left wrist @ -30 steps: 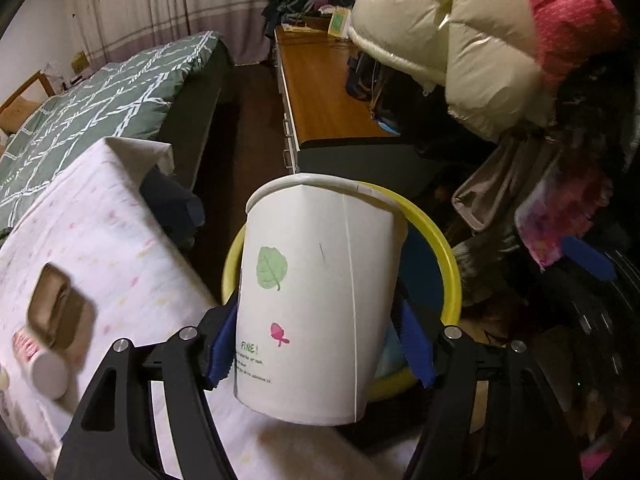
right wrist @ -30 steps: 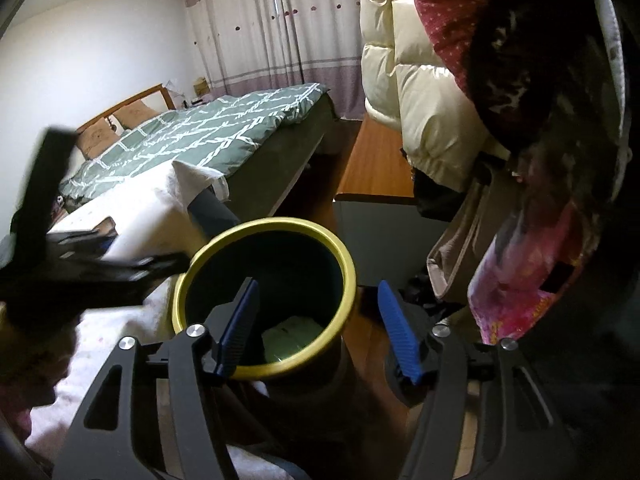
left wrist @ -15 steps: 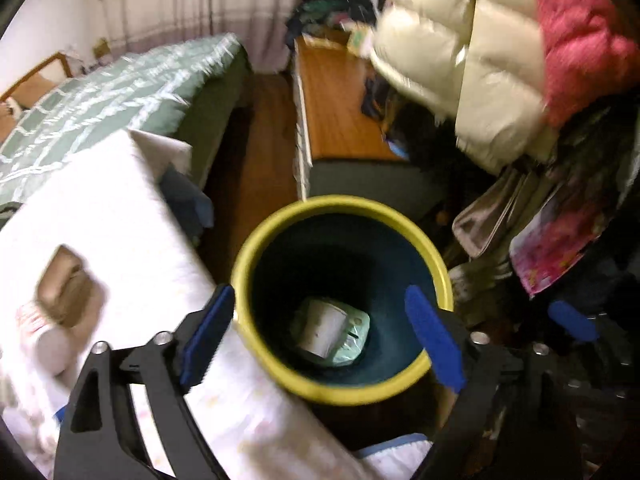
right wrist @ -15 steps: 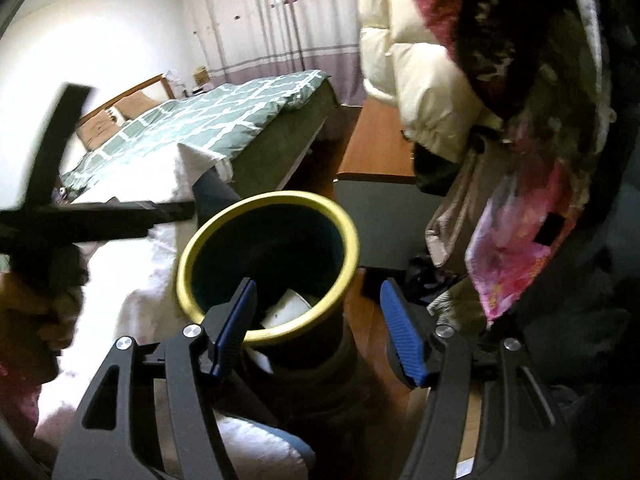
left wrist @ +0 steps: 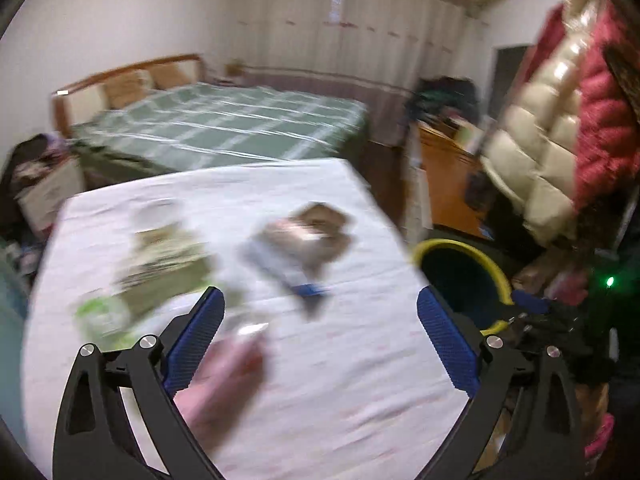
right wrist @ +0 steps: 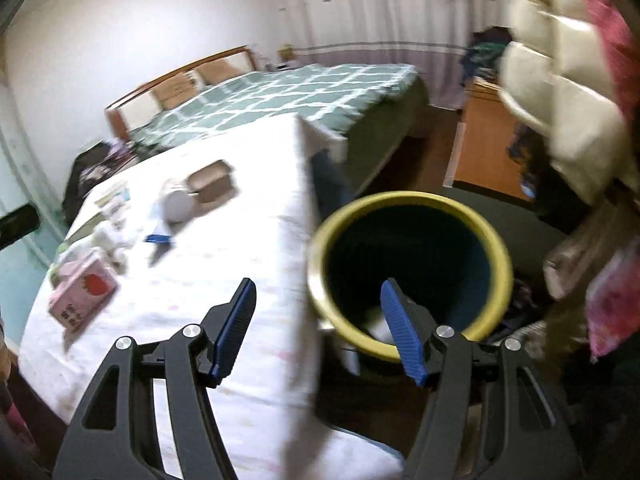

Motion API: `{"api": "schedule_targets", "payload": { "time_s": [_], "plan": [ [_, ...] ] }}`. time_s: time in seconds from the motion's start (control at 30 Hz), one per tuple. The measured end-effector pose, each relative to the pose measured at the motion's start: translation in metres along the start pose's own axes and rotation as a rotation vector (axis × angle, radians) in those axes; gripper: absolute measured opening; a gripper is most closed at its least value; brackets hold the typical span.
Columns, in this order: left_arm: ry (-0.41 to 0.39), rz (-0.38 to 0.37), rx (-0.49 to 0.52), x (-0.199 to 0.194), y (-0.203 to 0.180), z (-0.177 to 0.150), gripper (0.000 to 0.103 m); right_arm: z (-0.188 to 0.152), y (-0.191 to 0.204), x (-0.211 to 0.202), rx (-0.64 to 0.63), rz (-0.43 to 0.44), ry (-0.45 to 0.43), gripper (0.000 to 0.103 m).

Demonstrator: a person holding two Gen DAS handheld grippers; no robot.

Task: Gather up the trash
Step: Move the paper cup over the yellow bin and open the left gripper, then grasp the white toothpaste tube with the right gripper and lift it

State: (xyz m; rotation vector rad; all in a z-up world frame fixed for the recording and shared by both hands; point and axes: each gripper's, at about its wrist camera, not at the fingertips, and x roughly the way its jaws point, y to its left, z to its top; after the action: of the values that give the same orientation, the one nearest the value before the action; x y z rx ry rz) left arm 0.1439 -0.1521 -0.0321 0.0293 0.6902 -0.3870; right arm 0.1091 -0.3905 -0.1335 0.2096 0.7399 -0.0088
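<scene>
Now: left gripper [left wrist: 318,334] spread wide, nothing between its blue ribbed pads [left wrist: 447,342]; matte black frames with silver screws. Held over table [left wrist: 360,380] covered in white cloth, faint pink print, slightly creased. Left view heavily motion-blurred.

Right gripper [right wrist: 318,326] likewise apart and empty, same ribbed blue pads [right wrist: 236,322]. Straddles the table edge: one finger over the cloth, the other in front of the bin [right wrist: 408,216] mouth.

Bin: round, thick yellow rim, dark smooth inside, on the floor just beside the table's right edge. Pale crumpled piece [right wrist: 378,326] visible low inside, partly hidden by the finger; identity cannot be told.

Trash on the cloth, right view:
- pink rectangular carton [right wrist: 82,294], strawberry print, near the left edge
- white cylindrical cup [right wrist: 176,202] lying on its side, touching a shallow brown cardboard tray [right wrist: 212,182]
- small blue scrap [right wrist: 158,238] near the middle
- pale crumpled bits [right wrist: 110,236] and flat paper beyond, too blurred to name

Left view: brown tray [left wrist: 322,230] and greenish packaging [left wrist: 160,264] only as smears.

Background: bed [right wrist: 304,92] with green quilt, white grid pattern, wooden headboard; puffy cream jacket [right wrist: 560,92] hanging at right above an orange-brown wooden cabinet [right wrist: 488,152].
</scene>
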Motion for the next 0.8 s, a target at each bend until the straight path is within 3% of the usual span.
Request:
{"api": "schedule_targets", "payload": {
  "time_s": [0.2,0.47,0.57,0.67,0.8],
  "plan": [
    [-0.019,0.112,-0.100,-0.040,0.068,-0.026,0.096,0.013,0.075,0.024,-0.101,0.137,0.035,0.062],
    [-0.088,0.234,-0.185,-0.091,0.133,-0.050,0.096,-0.007,0.180,0.034,-0.300,0.324,0.098,0.062],
    [-0.101,0.235,-0.201,-0.100,0.142,-0.053,0.096,-0.007,0.192,0.041,-0.309,0.297,0.084,0.062],
    [-0.093,0.219,-0.194,-0.099,0.142,-0.056,0.096,0.011,0.175,0.057,-0.254,0.231,0.063,0.062],
    [-0.079,0.198,-0.187,-0.097,0.138,-0.060,0.096,0.034,0.155,0.094,-0.237,0.148,0.099,0.059]
  ]
}}
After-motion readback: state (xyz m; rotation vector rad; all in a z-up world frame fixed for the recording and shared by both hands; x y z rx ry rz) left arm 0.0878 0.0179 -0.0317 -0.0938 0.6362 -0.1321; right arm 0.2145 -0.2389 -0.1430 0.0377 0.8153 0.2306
